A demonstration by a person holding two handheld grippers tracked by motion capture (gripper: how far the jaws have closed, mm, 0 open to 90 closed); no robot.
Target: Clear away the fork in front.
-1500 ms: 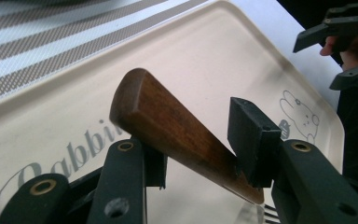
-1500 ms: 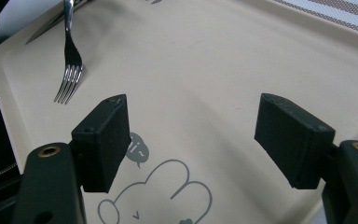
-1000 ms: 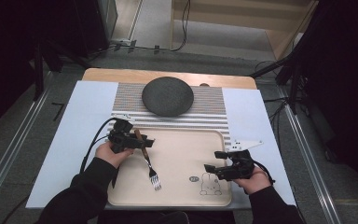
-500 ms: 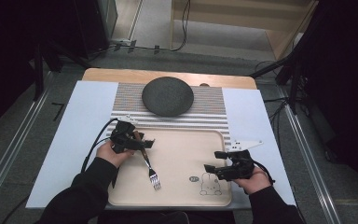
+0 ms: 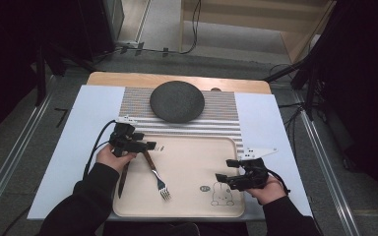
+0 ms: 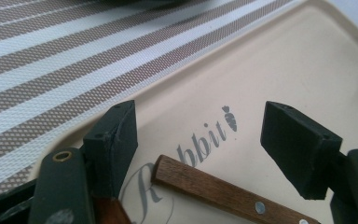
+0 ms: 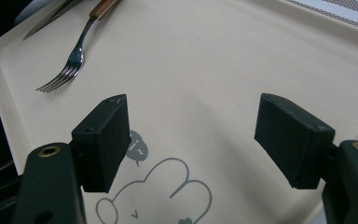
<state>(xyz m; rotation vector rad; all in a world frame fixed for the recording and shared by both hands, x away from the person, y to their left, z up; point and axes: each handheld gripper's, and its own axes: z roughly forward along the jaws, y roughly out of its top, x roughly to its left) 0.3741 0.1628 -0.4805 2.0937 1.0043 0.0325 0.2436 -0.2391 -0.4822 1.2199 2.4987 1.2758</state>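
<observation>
In the high view, the fork lies on the beige tray, its long axis running diagonally: the wooden handle points up and left toward the left gripper, the tines down and right toward the person. A knife lies just left of it by the tray's left rim. The right gripper hovers above the rabbit print, well apart from the fork.

In the left gripper view, the jaws have just been opening and stand apart; the fork's handle lies between them on the tray, touched by neither pad.

In the right gripper view, the jaws are spread with nothing between them; the fork lies farther off, tines toward the camera.
</observation>
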